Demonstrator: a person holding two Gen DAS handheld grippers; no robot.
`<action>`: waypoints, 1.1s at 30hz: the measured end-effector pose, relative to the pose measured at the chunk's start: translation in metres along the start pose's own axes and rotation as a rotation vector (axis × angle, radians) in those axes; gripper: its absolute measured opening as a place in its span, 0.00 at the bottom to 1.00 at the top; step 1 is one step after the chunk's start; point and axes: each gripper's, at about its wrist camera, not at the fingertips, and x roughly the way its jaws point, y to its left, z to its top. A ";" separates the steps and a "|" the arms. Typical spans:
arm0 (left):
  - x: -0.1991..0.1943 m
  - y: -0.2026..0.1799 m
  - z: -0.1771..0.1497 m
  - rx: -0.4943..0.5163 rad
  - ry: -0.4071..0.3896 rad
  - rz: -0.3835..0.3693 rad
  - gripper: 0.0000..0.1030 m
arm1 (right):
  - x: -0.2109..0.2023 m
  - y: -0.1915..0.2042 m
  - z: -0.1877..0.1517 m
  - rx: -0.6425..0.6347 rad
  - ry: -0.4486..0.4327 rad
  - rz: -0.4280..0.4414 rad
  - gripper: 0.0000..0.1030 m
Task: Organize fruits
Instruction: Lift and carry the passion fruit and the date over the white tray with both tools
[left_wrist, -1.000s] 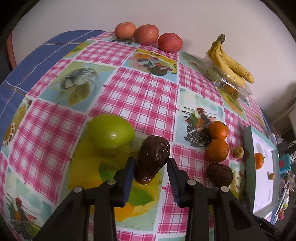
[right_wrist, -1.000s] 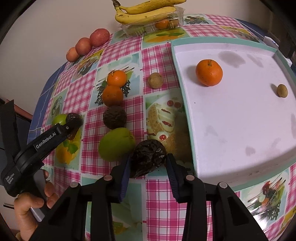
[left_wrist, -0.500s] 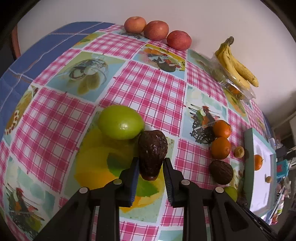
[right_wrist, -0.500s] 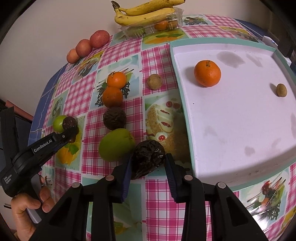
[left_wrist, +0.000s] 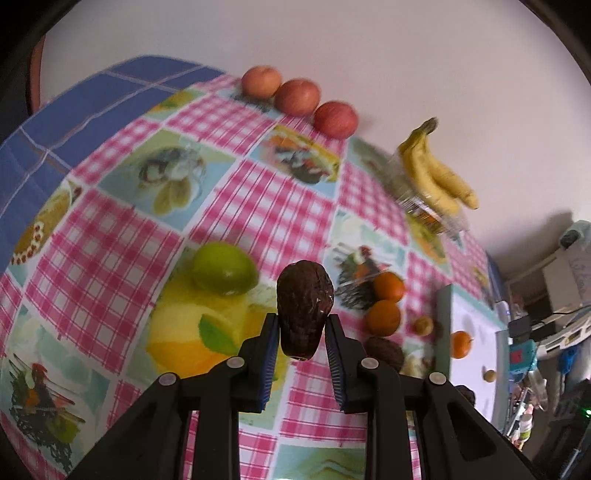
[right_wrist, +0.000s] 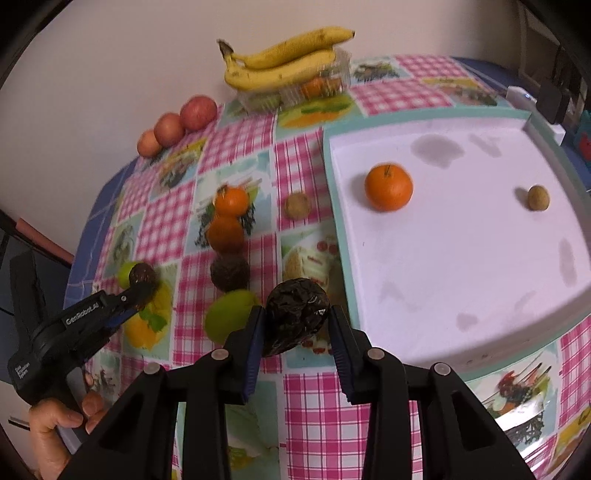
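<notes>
My left gripper (left_wrist: 301, 319) is shut on a dark wrinkled avocado (left_wrist: 304, 295), held clear above the checked tablecloth; a green fruit (left_wrist: 224, 267) lies just left of it. My right gripper (right_wrist: 297, 312) is shut on a second dark avocado (right_wrist: 295, 321), lifted beside the left rim of the white tray (right_wrist: 341, 236). In the right wrist view the left gripper (right_wrist: 142, 286) appears at the left with its avocado (right_wrist: 142, 273). The tray holds an orange (right_wrist: 388, 186) and a small brown fruit (right_wrist: 538, 198).
On the cloth lie another green fruit (right_wrist: 231, 315), a third dark avocado (right_wrist: 229, 272), two oranges (right_wrist: 231, 201) (right_wrist: 224, 232) and a small brown fruit (right_wrist: 297, 206). Three apples (left_wrist: 297, 96) and bananas (right_wrist: 288, 62) on a clear box sit by the wall. A hand (right_wrist: 55, 424) holds the left gripper.
The left jaws closed onto the avocado, then lifted it off the cloth. The right gripper also rose with its avocado, which sat on the cloth a second ago.
</notes>
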 end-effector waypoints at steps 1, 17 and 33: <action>-0.003 -0.003 0.001 0.006 -0.008 -0.007 0.26 | -0.002 -0.001 0.001 0.003 -0.008 0.000 0.35; -0.011 -0.073 -0.024 0.179 -0.005 -0.086 0.26 | -0.026 -0.049 0.010 0.121 -0.080 -0.053 0.35; -0.001 -0.179 -0.091 0.472 0.053 -0.171 0.26 | -0.071 -0.156 0.013 0.324 -0.185 -0.275 0.35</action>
